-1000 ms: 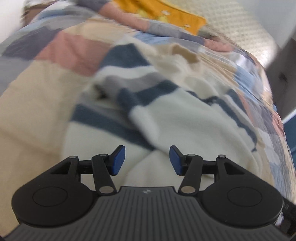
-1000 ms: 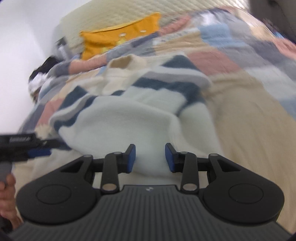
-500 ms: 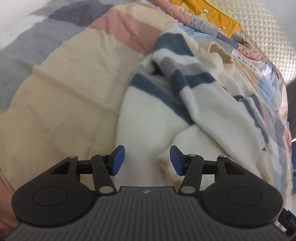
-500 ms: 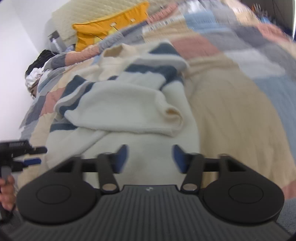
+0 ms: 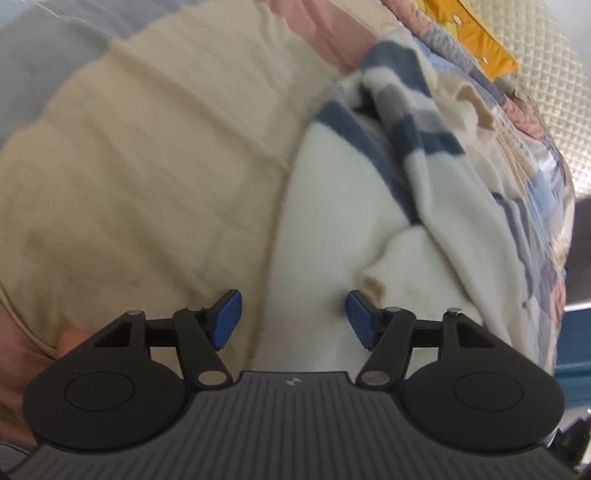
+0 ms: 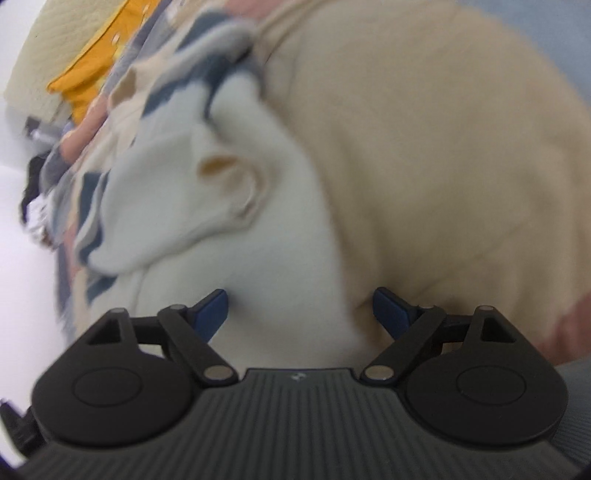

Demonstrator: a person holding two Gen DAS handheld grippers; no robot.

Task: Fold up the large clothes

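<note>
Left wrist view: the left tool (image 5: 292, 318) points down at a bed. Its blue pads (image 5: 226, 318) are spread and still opening, pinching nothing; the near edge of a sweater (image 5: 332, 206) lies below the gap between them. The sweater is cream fleece with navy and grey stripes, bunched on a patchwork quilt (image 5: 147, 147) whose tan panel fills the left. One sleeve is folded across the body, its cuff (image 5: 371, 282) just beside the right pad. A yellow pillow (image 5: 476, 33) lies at the far end of the bed.

Right wrist view, blurred: the right tool (image 6: 300, 314) has its pads spread wide and opening, gripping nothing. The sweater (image 6: 240, 240) lies below and to the left, its cuff (image 6: 229, 184) open upward. The quilt (image 6: 443, 147) fills the right. The pillow (image 6: 92, 62) sits top left.
</note>
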